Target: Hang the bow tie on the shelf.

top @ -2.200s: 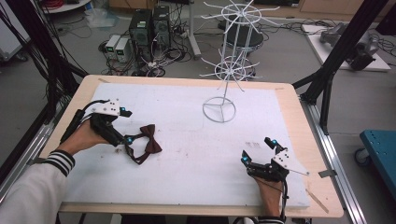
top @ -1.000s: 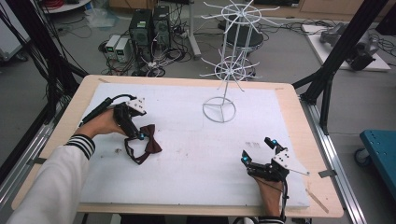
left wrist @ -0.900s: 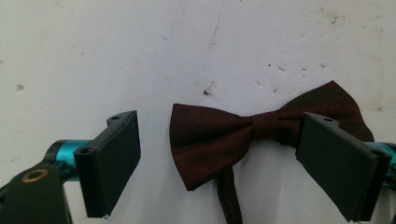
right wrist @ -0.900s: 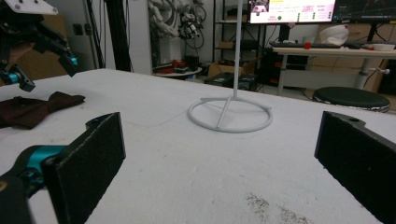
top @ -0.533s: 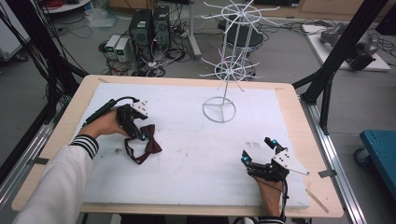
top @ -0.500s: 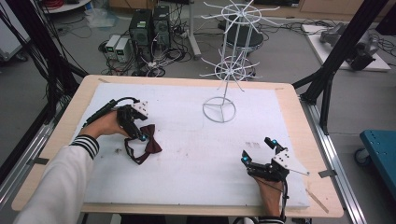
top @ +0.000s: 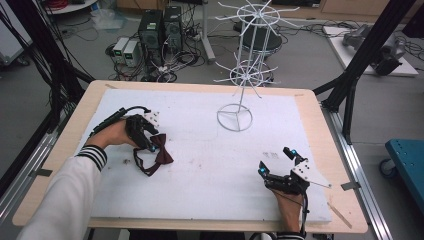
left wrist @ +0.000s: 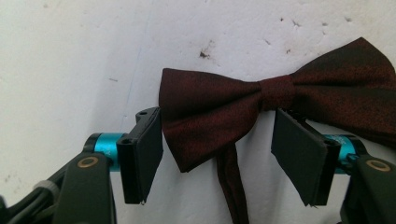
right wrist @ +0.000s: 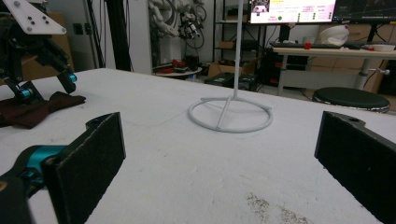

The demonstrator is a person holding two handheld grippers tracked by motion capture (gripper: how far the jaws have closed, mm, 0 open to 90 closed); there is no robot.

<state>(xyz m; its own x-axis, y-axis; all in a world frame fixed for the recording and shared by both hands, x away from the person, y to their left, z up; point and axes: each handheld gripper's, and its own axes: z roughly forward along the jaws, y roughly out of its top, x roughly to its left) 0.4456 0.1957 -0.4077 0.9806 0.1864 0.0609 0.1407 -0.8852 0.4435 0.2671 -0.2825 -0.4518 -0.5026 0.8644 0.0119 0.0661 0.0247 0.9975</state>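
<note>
Bow tie (top: 156,152) lies flat on the white pad, well left of the wire rack (top: 239,75); looks light, limp, slick satin, so I'd grab the stiffer centre knot. Left gripper (left wrist: 219,149) has been closing, jaws straddling one wing, pads not yet pressing; right gripper (top: 277,161) rests released, nothing in it.

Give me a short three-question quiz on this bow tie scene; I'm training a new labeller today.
1. True or false: the left gripper has clamped the bow tie firmly.
2. What stands on the table beyond the bow tie? A) a white wire rack B) a blue crate C) a red lamp
3. What is between the right gripper jaws?

Key
1. False: the jaws have just been closing, with one wing of the bow tie between them, but gaps show on both sides.
2. A, the rack.
3. Nothing; they stand wide apart over bare table.
</note>
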